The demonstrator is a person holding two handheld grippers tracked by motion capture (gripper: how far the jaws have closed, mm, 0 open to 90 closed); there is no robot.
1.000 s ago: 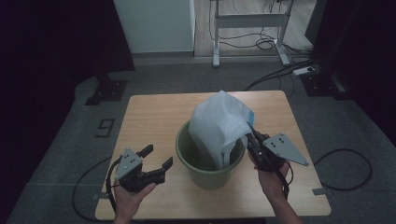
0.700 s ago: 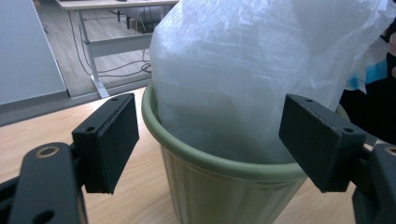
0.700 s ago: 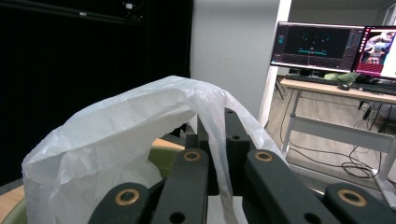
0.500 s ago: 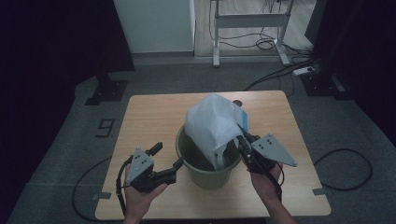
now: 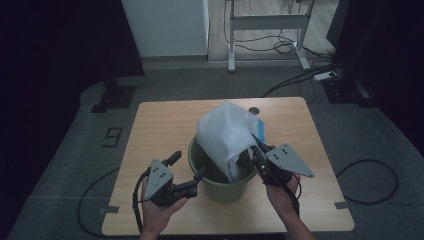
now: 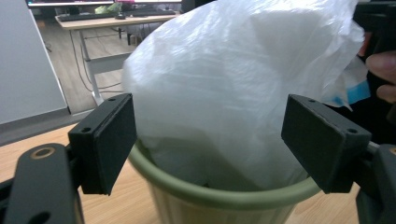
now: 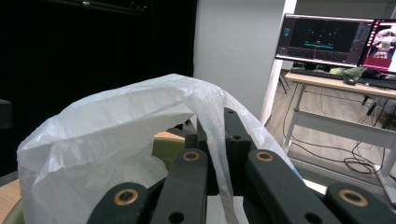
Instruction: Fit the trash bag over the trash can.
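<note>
A: so what were the grippers up to?

B: right gripper point(image 5: 254, 152) was pinched tight on the white plastic bag point(image 5: 226, 134), bag puffed up over the green bucket point(image 5: 220, 187). left gripper point(image 5: 186, 172) was spread wide at the bucket's rim, gripping nothing. bucket sat mid-surface point(image 5: 165, 125).

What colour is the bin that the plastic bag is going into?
Olive green. The bin shows best in the left gripper view, its rim under the white bag.

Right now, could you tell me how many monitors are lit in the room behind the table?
2: a dark-screened monitor and a pinkish one right of it, cut by the frame edge, side by side on the desk in the right gripper view. More may be hidden.
</note>
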